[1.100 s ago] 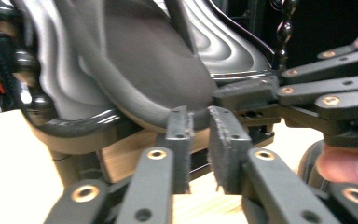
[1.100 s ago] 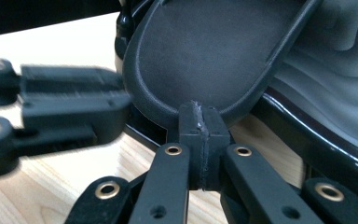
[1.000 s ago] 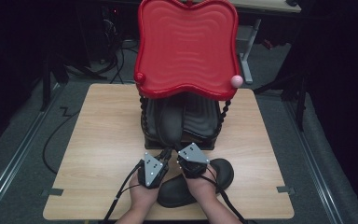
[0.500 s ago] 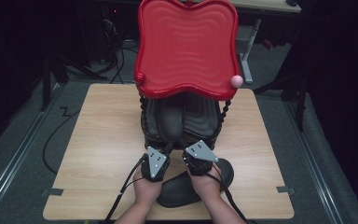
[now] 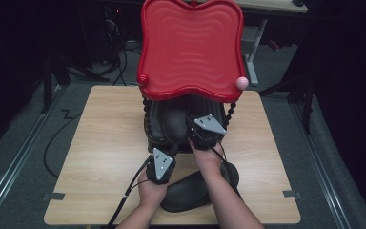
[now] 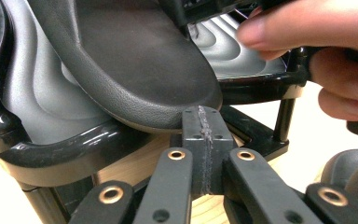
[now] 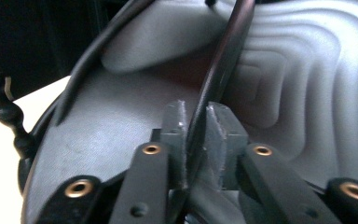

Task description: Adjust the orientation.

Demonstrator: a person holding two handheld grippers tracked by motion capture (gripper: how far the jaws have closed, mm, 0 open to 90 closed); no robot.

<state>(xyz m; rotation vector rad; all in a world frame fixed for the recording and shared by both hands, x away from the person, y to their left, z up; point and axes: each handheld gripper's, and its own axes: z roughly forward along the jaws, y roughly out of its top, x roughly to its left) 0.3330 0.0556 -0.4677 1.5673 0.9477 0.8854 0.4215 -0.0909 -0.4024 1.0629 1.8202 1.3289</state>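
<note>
high view looks down on a wooden table (image 5: 100, 157) where a black shoe rack (image 5: 171, 126) stands near the middle under a red wavy tray (image 5: 190, 47). the right gripper (image 5: 201, 138) is at the rack's lower shelf, and in the right gripper view its pads (image 7: 216, 135) pinch the thin rim of a black shoe (image 7: 121, 140) lying on the grey ribbed shelf (image 7: 317, 84) (its jaws have just been easing apart a little, the rim between them). the left gripper (image 5: 164, 155) sits just in front of the rack, jaws fully together on nothing. a second black shoe (image 5: 190, 191) lies near the table's front edge, between the forearms.
</note>
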